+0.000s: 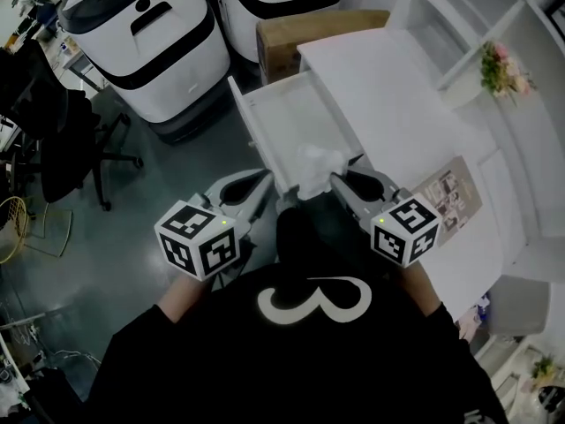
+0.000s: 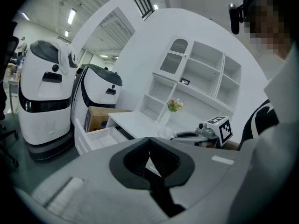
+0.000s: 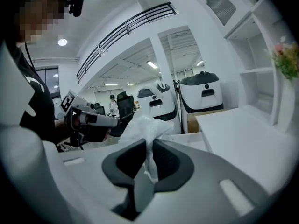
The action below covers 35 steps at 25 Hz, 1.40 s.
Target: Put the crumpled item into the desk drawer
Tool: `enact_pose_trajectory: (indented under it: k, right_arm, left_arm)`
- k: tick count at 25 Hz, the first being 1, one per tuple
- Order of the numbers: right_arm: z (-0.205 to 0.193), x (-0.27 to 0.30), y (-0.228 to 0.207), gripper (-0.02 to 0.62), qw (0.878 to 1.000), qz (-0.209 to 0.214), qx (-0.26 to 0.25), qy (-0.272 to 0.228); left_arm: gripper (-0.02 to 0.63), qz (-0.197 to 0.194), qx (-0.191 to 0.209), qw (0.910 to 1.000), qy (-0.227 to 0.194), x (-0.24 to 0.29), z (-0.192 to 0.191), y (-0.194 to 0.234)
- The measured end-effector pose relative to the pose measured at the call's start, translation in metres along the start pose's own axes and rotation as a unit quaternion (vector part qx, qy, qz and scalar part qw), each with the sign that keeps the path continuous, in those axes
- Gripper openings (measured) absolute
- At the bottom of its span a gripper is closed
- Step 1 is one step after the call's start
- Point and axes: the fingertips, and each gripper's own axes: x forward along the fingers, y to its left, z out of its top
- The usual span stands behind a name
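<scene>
The right claw [image 3: 148,146] is pinched shut on a fold of the crumpled item [image 3: 140,125], a white filmy wad bulging just ahead of its tips. It looks light, soft and springy, likely slippery, so a thick bunched fold is the safest hold. Just beyond and below the tips lies the open drawer [image 1: 296,117]. Off to this claw's left, the left claw [image 2: 149,140] is closed and empty.
</scene>
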Motion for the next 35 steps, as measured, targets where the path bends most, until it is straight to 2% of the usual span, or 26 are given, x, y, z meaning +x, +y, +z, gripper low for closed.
enact_pose_trajectory:
  k: [12, 18, 26, 35]
  right_arm:
    - [-0.007, 0.088, -0.071, 0.049, 0.998, 0.018, 0.035, 0.057]
    - [-0.018, 0.14, -0.1, 0.049, 0.995, 0.013, 0.034, 0.097]
    - [-0.049, 0.199, -0.143, 0.049, 0.987, -0.008, 0.021, 0.156]
    - [-0.1, 0.255, -0.182, 0.049, 0.973, -0.018, 0.014, 0.229]
  left_arm:
    - [0.009, 0.039, -0.036, 0.9984, 0.018, 0.052, 0.017, 0.064]
    - [0.009, 0.055, -0.055, 0.9966, 0.026, 0.07, 0.02, 0.096]
    - [0.009, 0.082, -0.08, 0.9928, 0.033, 0.084, 0.018, 0.139]
    - [0.009, 0.114, -0.102, 0.9873, 0.042, 0.091, 0.014, 0.179]
